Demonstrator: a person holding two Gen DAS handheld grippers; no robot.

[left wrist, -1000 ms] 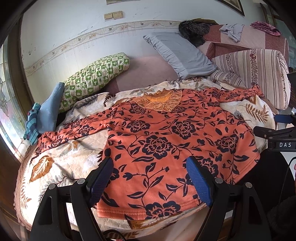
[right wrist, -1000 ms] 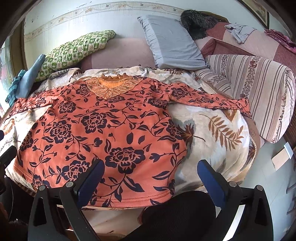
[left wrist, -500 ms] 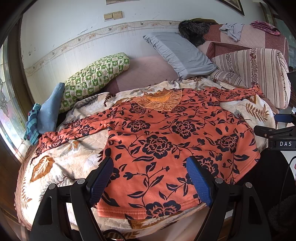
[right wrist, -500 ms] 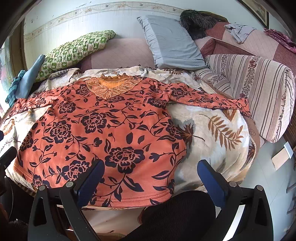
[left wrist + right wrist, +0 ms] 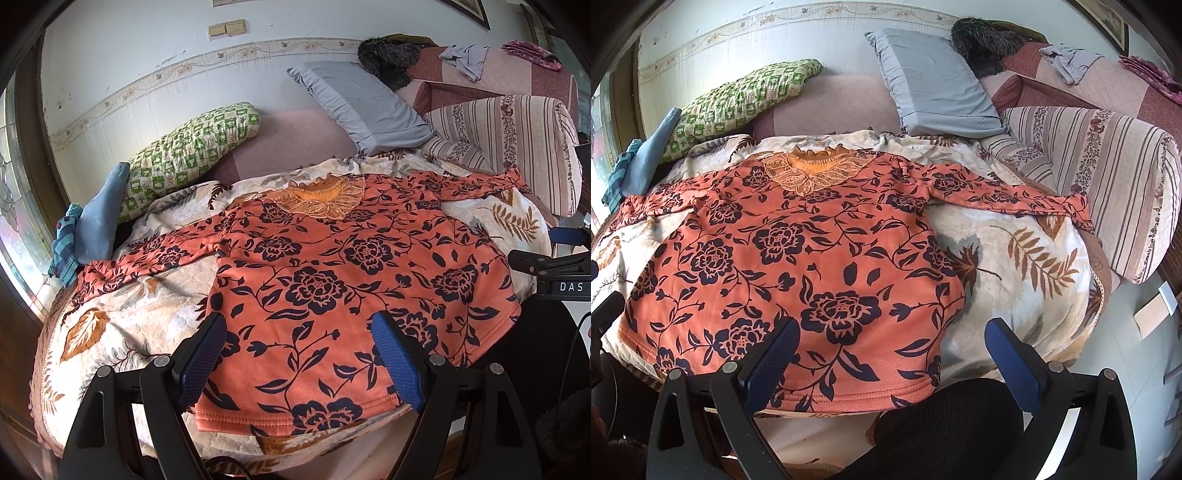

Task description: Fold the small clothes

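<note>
Well, the orange floral top [image 5: 332, 280] lies flat on the bed's leaf-print blanket [image 5: 1015, 266], collar toward twelve o'clock; left tongs [image 5: 301, 363] and right tongs [image 5: 892, 363] hover at six, both wide open, empty.

Home bedroom or living room: bed under leaf-print blanket [image 5: 122, 314], green checked pillow [image 5: 192, 147], grey pillow [image 5: 934, 85], striped upholstered sofa arm [image 5: 1108, 177], stray clothes behind, patterned wall border [image 5: 147, 77], light switches [image 5: 227, 28].

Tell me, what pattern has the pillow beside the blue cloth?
Green-and-white checks on the pillow; clearest in the left wrist view.
</note>
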